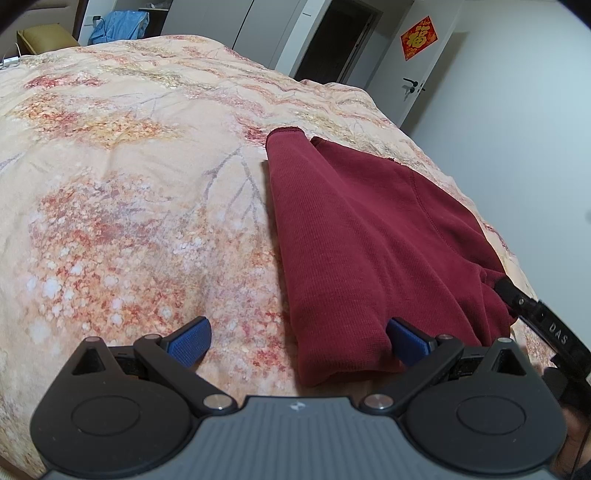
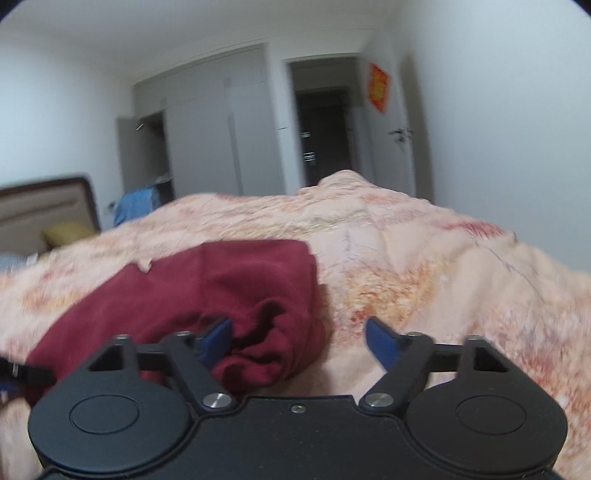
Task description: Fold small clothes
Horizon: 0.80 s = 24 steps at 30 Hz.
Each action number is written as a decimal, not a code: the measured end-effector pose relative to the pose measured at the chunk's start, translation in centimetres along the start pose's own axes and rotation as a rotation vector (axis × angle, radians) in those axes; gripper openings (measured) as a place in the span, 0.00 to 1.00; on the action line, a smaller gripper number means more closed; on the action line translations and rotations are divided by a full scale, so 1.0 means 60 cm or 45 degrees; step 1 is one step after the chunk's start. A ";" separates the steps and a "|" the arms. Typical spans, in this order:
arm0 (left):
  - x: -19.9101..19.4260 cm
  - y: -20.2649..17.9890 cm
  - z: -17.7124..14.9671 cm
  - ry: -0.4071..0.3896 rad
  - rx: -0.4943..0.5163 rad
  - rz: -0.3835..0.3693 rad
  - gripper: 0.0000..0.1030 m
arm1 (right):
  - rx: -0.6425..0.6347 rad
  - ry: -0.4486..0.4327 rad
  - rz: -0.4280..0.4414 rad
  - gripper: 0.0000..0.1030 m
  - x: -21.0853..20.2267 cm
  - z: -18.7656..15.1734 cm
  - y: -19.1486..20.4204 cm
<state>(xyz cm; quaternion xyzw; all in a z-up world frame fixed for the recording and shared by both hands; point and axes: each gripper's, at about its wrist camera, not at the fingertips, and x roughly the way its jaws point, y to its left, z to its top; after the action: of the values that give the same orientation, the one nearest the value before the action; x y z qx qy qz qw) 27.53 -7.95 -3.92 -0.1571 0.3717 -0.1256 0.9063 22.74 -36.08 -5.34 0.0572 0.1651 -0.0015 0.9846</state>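
Note:
A dark red knit garment [image 1: 354, 236] lies partly folded on the floral bedspread [image 1: 129, 184]. My left gripper [image 1: 299, 338] is open, its blue pads [image 1: 190, 341] apart; the garment's near left corner sits between them, by the right pad. The right gripper's body shows at the garment's right edge [image 1: 546, 325]. In the right wrist view the garment [image 2: 207, 291] is bunched at lower left. My right gripper [image 2: 297, 338] is open, its left pad against the bunched fabric, its right pad [image 2: 380, 341] over the bedspread [image 2: 443, 266]. This view is blurred.
The bed's far edge falls away toward a white wall and a door with a red decoration [image 1: 419, 37]. A blue cloth pile [image 1: 118, 26] and a yellow pillow [image 2: 68, 232] lie beyond the bed by the headboard [image 2: 44, 206]. Wardrobe doors [image 2: 214, 140] stand behind.

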 end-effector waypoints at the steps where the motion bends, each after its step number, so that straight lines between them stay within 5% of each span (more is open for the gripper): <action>1: 0.000 0.000 0.000 0.000 -0.001 -0.001 1.00 | -0.044 0.018 0.005 0.45 -0.001 -0.003 0.005; 3: 0.000 0.001 -0.001 -0.002 -0.002 -0.004 1.00 | -0.112 0.052 -0.026 0.20 -0.001 -0.011 0.013; 12: 0.000 0.004 -0.001 -0.003 0.007 -0.012 1.00 | -0.222 0.022 -0.054 0.16 -0.031 -0.028 0.019; 17: -0.001 0.006 -0.002 -0.009 0.011 -0.022 1.00 | -0.119 -0.031 -0.010 0.49 -0.053 0.000 -0.002; 19: -0.004 0.005 -0.004 -0.013 0.008 -0.025 1.00 | -0.033 -0.037 0.040 0.79 -0.046 0.020 -0.018; 24: -0.034 0.004 -0.001 -0.161 -0.032 -0.182 1.00 | 0.096 0.009 0.175 0.94 0.025 0.062 -0.043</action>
<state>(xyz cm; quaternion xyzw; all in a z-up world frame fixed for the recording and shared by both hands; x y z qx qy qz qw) 26.09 -7.02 -2.77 -0.2022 0.3032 -0.1752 0.9146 25.29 -39.06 -2.65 0.1056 0.1639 0.0600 0.9790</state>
